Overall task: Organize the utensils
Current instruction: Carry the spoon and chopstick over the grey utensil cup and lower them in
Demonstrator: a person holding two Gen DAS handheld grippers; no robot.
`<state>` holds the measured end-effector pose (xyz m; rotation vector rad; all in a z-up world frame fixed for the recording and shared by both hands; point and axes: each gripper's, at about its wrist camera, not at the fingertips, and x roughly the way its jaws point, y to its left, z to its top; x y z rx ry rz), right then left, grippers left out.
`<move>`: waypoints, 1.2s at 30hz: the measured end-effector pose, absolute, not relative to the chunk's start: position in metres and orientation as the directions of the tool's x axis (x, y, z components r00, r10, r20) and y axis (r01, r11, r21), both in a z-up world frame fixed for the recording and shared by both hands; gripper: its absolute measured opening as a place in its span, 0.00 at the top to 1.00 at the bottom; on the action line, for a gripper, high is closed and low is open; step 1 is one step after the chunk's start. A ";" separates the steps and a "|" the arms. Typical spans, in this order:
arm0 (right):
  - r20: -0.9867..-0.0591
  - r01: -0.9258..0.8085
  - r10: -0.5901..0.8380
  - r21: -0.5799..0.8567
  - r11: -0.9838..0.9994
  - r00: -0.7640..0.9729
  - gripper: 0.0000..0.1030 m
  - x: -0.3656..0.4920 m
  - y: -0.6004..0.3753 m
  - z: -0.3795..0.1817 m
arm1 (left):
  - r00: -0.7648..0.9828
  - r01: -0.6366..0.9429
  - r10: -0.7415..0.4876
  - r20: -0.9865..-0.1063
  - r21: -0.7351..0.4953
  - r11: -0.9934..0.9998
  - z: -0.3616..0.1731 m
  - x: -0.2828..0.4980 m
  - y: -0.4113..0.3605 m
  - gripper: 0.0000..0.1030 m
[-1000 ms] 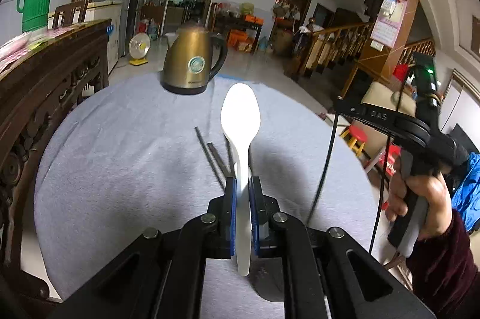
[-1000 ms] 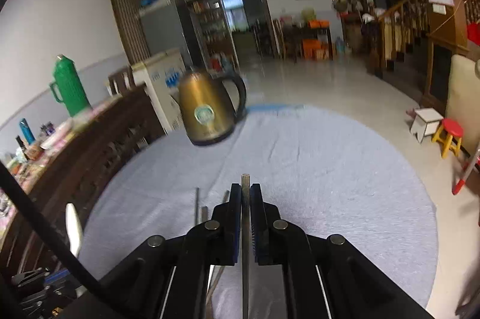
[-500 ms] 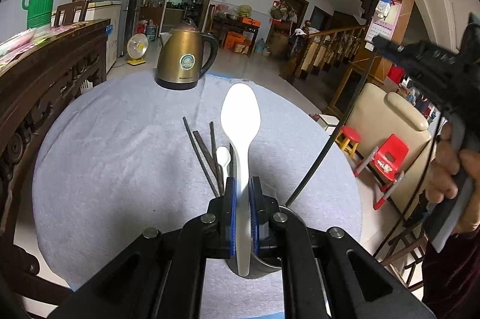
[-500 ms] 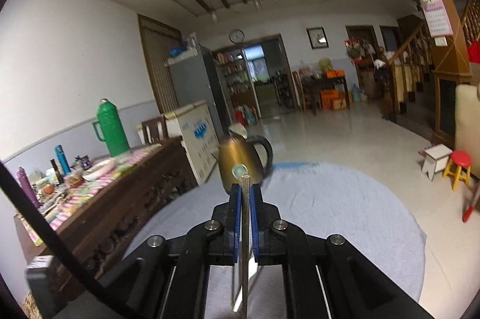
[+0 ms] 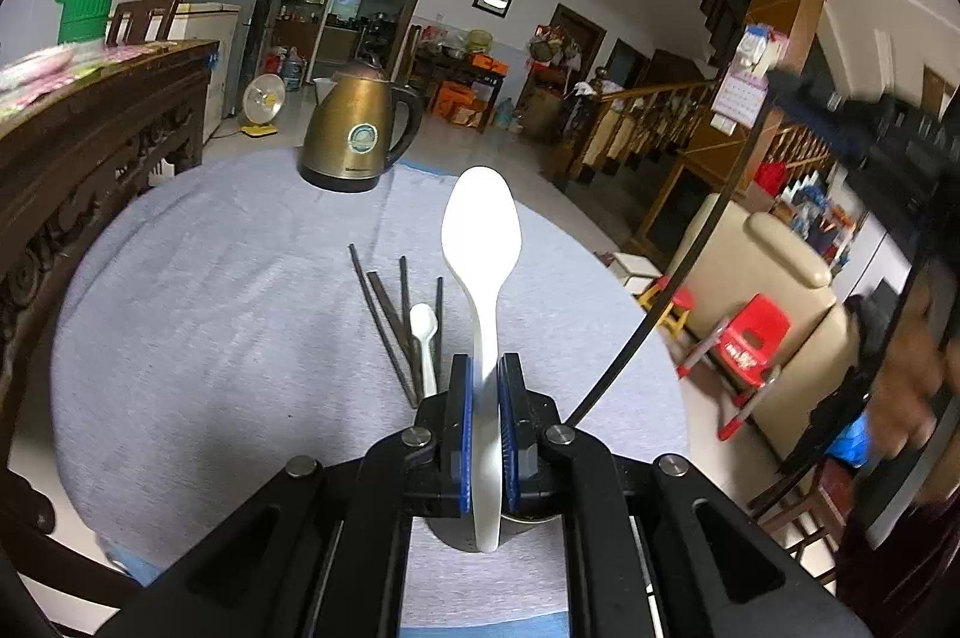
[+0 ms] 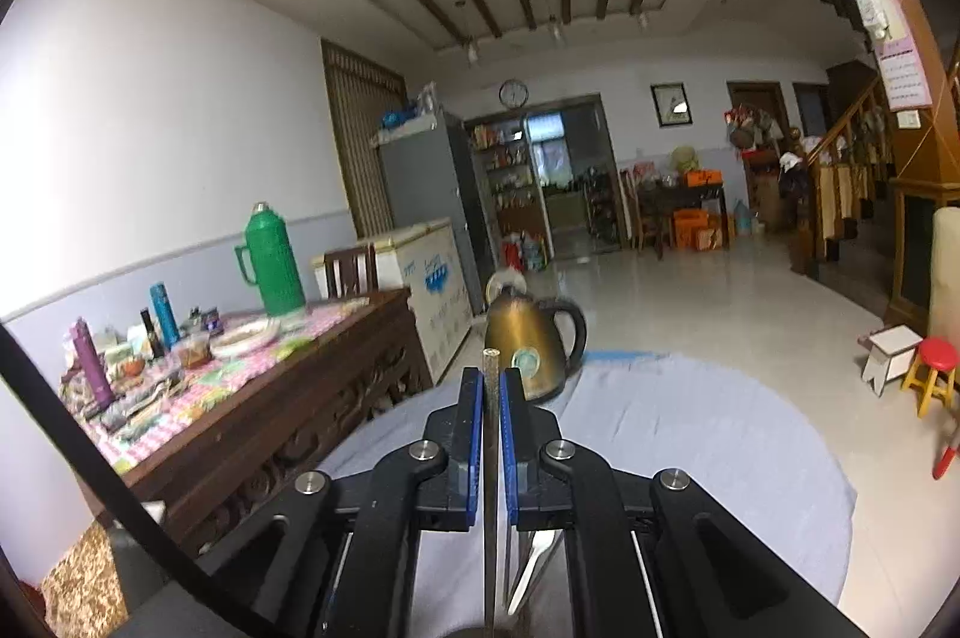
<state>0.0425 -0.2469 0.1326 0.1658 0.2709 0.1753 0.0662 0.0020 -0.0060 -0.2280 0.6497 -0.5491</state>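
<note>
Now, in the left wrist view, our left hand-held gripper point(image 5: 486, 386) is clamped narrow on the handle of a large white spoon point(image 5: 480, 230). Its long axis runs along the fingers toward twelve o'clock, bowl at the far end, and its handle end hangs over a dark cup point(image 5: 447, 533) that has come into sight under the jaws over the last second. At about eleven o'clock from the fingertips, dark chopsticks point(image 5: 384, 308) and a small white spoon point(image 5: 423, 338) lie on the grey table point(image 5: 210, 308), fanning toward the kettle point(image 5: 354, 134) farther off. Our right hand point(image 5: 906, 368) has swung up at three o'clock and is blurred. We judge that the large spoon is lined up for the cup and not yet let go.

Then, in the right wrist view, our right hand-held gripper point(image 6: 491, 386) is pinched narrow on a single chopstick point(image 6: 491, 428), its long axis pointing to twelve o'clock between the pads, tip just past them. The view has tilted up from the table to the room, so we read the chopstick as lifted clear. Something pale, perhaps a spoon, shows blurred below the jaws at six o'clock.
</note>
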 end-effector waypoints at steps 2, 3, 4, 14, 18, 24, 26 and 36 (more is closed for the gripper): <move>-0.282 -0.141 0.185 0.167 0.976 0.942 0.94 0.045 -0.241 0.118 | 0.659 0.414 -0.566 -0.496 -0.388 0.823 -0.008 0.068 0.004 0.91; -0.304 -0.134 0.177 0.157 0.978 0.936 0.94 0.047 -0.237 0.107 | 0.656 0.416 -0.576 -0.487 -0.404 0.815 -0.010 0.070 0.005 0.91; -0.320 -0.129 0.174 0.156 0.979 0.931 0.94 0.048 -0.237 0.100 | 0.652 0.416 -0.587 -0.480 -0.421 0.806 -0.012 0.072 0.006 0.91; -0.429 -0.051 0.170 0.275 0.960 0.887 0.94 0.049 -0.267 0.030 | 0.600 0.440 -0.671 -0.436 -0.520 0.732 -0.038 0.089 -0.015 0.91; -0.423 -0.042 0.171 0.296 0.954 0.890 0.94 0.045 -0.278 0.026 | 0.614 0.451 -0.683 -0.396 -0.534 0.715 -0.031 0.090 -0.019 0.91; -0.410 -0.049 0.190 0.331 0.942 0.892 0.94 0.045 -0.282 0.025 | 0.640 0.453 -0.646 -0.416 -0.474 0.755 -0.038 0.092 -0.035 0.91; -0.407 -0.049 0.194 0.340 0.939 0.892 0.94 0.044 -0.282 0.025 | 0.644 0.447 -0.637 -0.424 -0.467 0.763 -0.044 0.092 -0.037 0.91; -0.414 -0.047 0.205 0.360 0.932 0.887 0.93 0.046 -0.284 0.027 | 0.697 0.465 -0.580 -0.422 -0.350 0.813 -0.061 0.081 -0.046 0.91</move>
